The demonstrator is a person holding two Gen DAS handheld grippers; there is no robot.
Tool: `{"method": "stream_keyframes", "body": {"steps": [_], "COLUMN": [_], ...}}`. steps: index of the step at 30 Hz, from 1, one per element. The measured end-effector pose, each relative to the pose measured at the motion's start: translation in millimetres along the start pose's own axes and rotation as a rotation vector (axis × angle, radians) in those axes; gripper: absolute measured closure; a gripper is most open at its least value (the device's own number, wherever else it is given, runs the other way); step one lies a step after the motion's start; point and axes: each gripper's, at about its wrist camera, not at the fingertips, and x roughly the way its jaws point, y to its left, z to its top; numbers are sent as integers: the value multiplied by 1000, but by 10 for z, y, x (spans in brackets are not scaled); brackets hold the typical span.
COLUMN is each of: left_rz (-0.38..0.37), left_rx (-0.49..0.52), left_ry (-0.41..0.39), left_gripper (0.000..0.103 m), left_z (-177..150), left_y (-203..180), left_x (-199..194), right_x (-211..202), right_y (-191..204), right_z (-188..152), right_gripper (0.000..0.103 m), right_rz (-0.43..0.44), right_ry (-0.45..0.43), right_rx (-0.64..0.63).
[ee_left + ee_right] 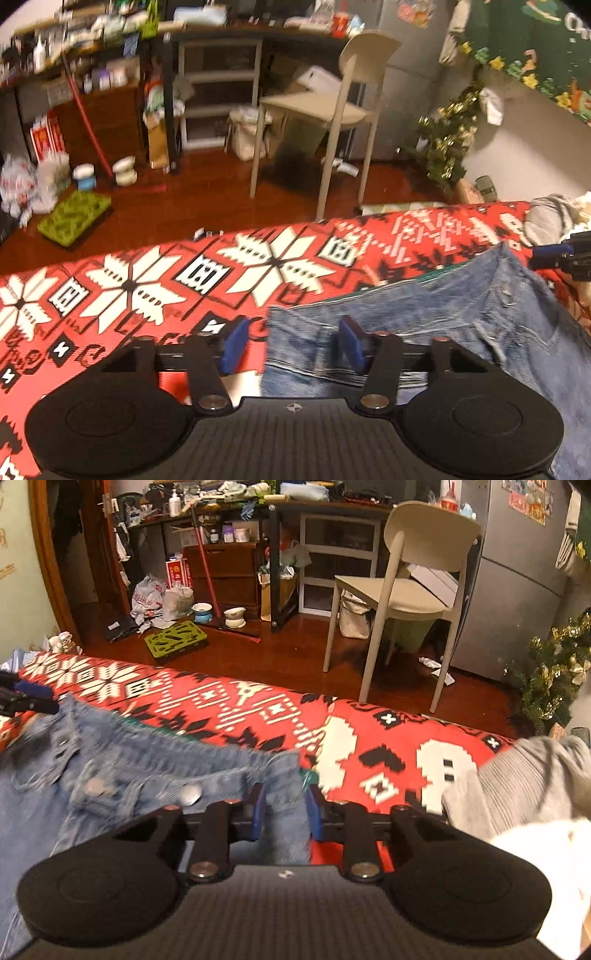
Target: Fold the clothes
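— Looking down my left tongs (pixel 291 341), what did I have in front of me?

— A pair of faded blue jeans (pixel 424 325) lay on the red blanket (pixel 147 288) with its white snowflake pattern. The denim was washed pale, with a stitched waistband, belt loops and a metal button (pixel 191 794) at the fly.

— And the left tongs?

— Their blue pads stood apart at a middling gap. One pad was over the blanket, the other over the corner of the waistband; denim lay partly between them, but I saw no pinch.

— The right tongs (pixel 284 810)?

— Narrow, with the other end of the waistband between the blue pads, the cloth bunched there. They looked clamped on it.

— Anything else close by?

— A grey knitted garment (pixel 517 779) sat just to the right of the jeans, and a beige chair (pixel 402 590) stood on the wooden floor (pixel 258 657) beyond the blanket.
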Motion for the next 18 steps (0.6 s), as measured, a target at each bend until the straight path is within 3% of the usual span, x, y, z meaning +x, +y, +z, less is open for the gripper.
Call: {"method": "stream_keyframes", "body": {"steps": [6,7,9,12,18], "left_rz": [-59,-65,-75,-56,21], "left_rx": [-29,-33,-44,-36,2], "left_ry": [33,34,37,31,-8], "left_gripper": [67,69,85,88,97], "left_z": [0,4,20,11,-11], "left_y": [109,122,145,111,-12], "left_x": [89,104,124,124,35], "right_x": [348,398,458,501,406], "right_y": [-223,-249,-275,-301,-7], "right_z": [118,125,127,131,110], "right_gripper": [81,87,91,90,97], "right_rz": [52,60,87,90,-17], "right_ry": [41,49,59,69,46], "right_rx": [102,115,144,188,40]}}
